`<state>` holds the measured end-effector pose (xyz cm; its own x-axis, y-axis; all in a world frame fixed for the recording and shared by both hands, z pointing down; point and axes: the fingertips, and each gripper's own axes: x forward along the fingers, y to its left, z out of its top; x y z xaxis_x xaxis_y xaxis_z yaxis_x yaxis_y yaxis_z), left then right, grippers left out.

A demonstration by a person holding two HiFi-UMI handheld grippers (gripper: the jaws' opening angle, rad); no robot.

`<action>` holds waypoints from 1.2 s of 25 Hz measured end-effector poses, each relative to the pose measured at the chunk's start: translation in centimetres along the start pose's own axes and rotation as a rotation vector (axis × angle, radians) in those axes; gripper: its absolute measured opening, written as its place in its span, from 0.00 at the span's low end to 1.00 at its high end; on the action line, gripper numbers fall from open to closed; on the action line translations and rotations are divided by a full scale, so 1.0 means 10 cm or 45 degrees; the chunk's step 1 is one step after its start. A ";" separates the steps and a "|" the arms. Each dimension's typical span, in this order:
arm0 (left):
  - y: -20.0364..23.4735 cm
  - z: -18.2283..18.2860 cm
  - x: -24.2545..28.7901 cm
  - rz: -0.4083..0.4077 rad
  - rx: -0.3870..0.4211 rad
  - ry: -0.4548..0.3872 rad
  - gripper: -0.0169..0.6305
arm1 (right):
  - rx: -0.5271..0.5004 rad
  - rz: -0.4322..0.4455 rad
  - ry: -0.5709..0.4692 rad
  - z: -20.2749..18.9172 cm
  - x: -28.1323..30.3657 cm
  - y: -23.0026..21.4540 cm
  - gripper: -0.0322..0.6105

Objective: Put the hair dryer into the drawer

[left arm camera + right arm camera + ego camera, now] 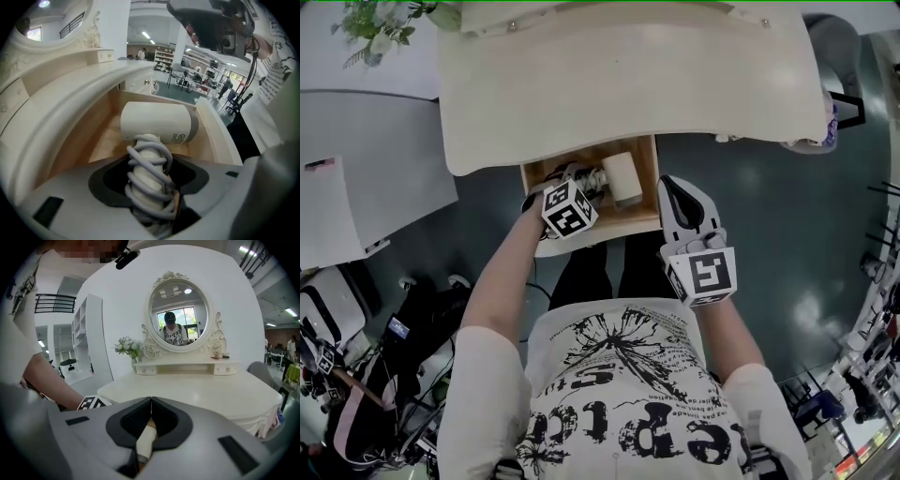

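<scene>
Closest to the head camera, I am noting the person's printed shirt (628, 403). Beyond it, the left hand-held gripper (579, 183) is reaching into the open drawer (639, 214) under the cream dressing-table surface (628, 75). Its own view is showing the jaws clamping the hair dryer (157, 123) by the handle, around which the grey cord (147, 187) is wound in coils. The dryer's white barrel is lying crosswise inside the drawer's wooden compartment, between its side walls; I cannot confirm whether it is resting on the drawer floor. The right hand-held gripper (671, 187) is hovering just beside the drawer's right wall, outside it. Its view is showing the jaws pressed together along a thin seam, gripping nothing. A pale cylindrical piece is showing low behind that seam, and I cannot identify it. That view is also facing an oval mirror (179, 317) and a small flower arrangement (127, 347) standing at the back of the surface.
</scene>
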<state>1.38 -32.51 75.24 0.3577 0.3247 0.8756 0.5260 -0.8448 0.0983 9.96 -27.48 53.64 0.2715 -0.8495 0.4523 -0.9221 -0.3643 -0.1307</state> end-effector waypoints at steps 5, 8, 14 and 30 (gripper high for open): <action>0.20 -0.31 0.20 -0.041 0.006 0.093 0.42 | 0.046 -0.014 0.030 -0.10 0.27 0.03 0.08; 0.19 -0.32 0.26 -0.057 0.027 0.117 0.42 | 0.056 -0.003 0.047 -0.14 0.25 0.04 0.08; 0.16 -0.46 0.38 -0.099 0.033 0.242 0.42 | 0.048 0.026 0.061 -0.16 0.28 0.10 0.08; 0.27 0.00 -0.26 0.104 -0.110 0.032 0.42 | -0.010 0.058 -0.007 0.21 0.15 0.07 0.08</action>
<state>1.84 -35.63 73.21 0.3767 0.2430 0.8939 0.4268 -0.9020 0.0653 10.25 -29.81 52.39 0.2306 -0.8674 0.4409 -0.9357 -0.3220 -0.1440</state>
